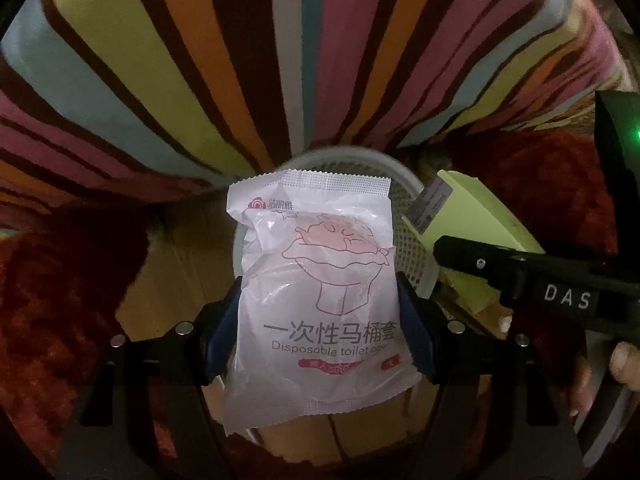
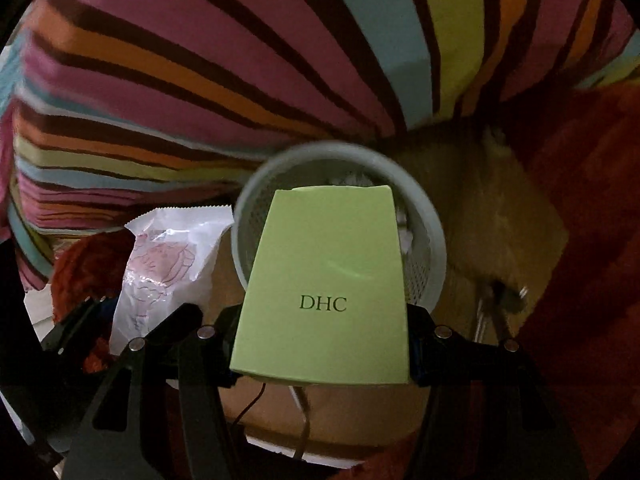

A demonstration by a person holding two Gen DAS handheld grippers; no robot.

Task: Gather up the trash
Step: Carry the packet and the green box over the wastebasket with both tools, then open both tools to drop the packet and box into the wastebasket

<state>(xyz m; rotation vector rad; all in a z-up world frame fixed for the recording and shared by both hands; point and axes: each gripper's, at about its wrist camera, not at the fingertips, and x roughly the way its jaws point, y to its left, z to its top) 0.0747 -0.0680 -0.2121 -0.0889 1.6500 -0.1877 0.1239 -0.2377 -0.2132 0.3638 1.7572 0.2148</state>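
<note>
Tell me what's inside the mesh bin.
Through the mesh bin's opening, only some crumpled white scraps show. The green DHC box held over it hides the rest.

A wooden floor (image 2: 516, 216) carries a pale mesh wastebasket (image 2: 434, 248) and red rug (image 2: 592, 208).

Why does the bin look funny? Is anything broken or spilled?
Nothing looks broken or spilled. The bin stands upright on the floor with some white scraps inside. The left gripper holds a white packet and the right gripper a green box above it.
</note>
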